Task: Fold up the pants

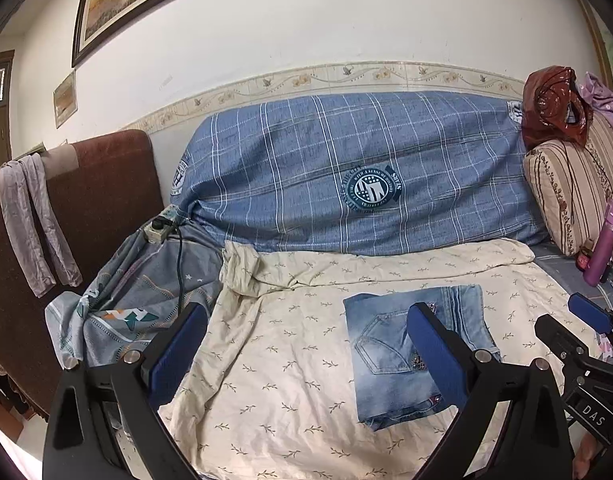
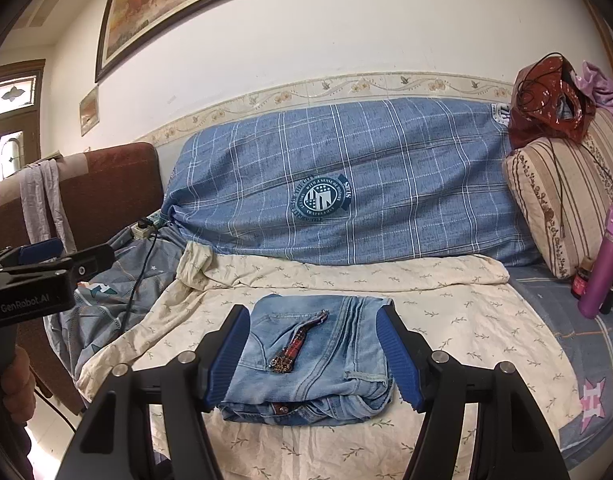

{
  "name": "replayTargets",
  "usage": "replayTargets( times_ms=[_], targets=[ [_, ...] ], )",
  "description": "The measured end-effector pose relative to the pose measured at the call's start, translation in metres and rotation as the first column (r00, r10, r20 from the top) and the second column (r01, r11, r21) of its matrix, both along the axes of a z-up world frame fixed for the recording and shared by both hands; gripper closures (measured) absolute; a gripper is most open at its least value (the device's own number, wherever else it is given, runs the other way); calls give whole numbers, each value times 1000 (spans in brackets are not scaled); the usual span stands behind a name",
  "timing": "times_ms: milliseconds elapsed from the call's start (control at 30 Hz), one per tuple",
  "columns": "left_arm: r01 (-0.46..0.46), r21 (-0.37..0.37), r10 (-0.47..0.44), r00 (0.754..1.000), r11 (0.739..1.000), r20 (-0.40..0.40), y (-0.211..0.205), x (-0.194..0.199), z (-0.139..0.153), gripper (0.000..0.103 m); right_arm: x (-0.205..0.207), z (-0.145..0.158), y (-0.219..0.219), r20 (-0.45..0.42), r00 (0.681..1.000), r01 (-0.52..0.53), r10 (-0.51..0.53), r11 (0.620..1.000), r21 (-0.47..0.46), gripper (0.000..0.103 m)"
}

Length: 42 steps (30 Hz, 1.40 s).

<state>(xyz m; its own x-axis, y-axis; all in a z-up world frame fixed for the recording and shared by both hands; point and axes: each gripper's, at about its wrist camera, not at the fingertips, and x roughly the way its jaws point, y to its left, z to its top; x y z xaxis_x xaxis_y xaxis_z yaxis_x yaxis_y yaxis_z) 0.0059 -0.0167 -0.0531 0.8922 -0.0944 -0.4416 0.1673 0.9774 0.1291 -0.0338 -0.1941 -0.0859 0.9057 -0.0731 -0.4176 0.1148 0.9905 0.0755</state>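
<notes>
The pants are light blue jeans (image 2: 318,356), folded into a compact rectangle with a beaded pocket trim on top. They lie flat on a cream leaf-print sheet (image 2: 466,320). My right gripper (image 2: 313,316) is open and hovers just in front of the jeans; its blue pads frame the bundle without pressing on it. My left gripper (image 1: 308,312) is open wide and empty, to the left of the jeans (image 1: 386,360). Its right finger overlaps them in the left wrist view. Each gripper shows at the edge of the other's view: the right gripper (image 1: 586,320) and the left gripper (image 2: 46,256).
A blue plaid cushion (image 2: 386,184) backs the seat. On the right are a striped pillow (image 2: 554,200), a purple bottle (image 2: 598,276) and a small red jar (image 2: 582,280). A power strip with a black cord (image 1: 162,224) lies at the left, by a brown chair (image 1: 98,192).
</notes>
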Motion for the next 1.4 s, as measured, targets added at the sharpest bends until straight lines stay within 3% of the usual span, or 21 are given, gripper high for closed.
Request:
replayTargets(
  times_ms=[567,1033,1400],
  targets=[
    [55,-54,-52,997,997,53,10,-33,28,3,-23,23,12,55,998,0,2,999,-39,34],
    [64,-56,-58,993,996,98,21,-56,42,3,-34,36,30,80,996,-28,34,996,-79,33],
    [84,-60,-75,987,995,143,33,-94,57,3,-68,62,52,144,989,-27,43,994,-109,33]
  ],
)
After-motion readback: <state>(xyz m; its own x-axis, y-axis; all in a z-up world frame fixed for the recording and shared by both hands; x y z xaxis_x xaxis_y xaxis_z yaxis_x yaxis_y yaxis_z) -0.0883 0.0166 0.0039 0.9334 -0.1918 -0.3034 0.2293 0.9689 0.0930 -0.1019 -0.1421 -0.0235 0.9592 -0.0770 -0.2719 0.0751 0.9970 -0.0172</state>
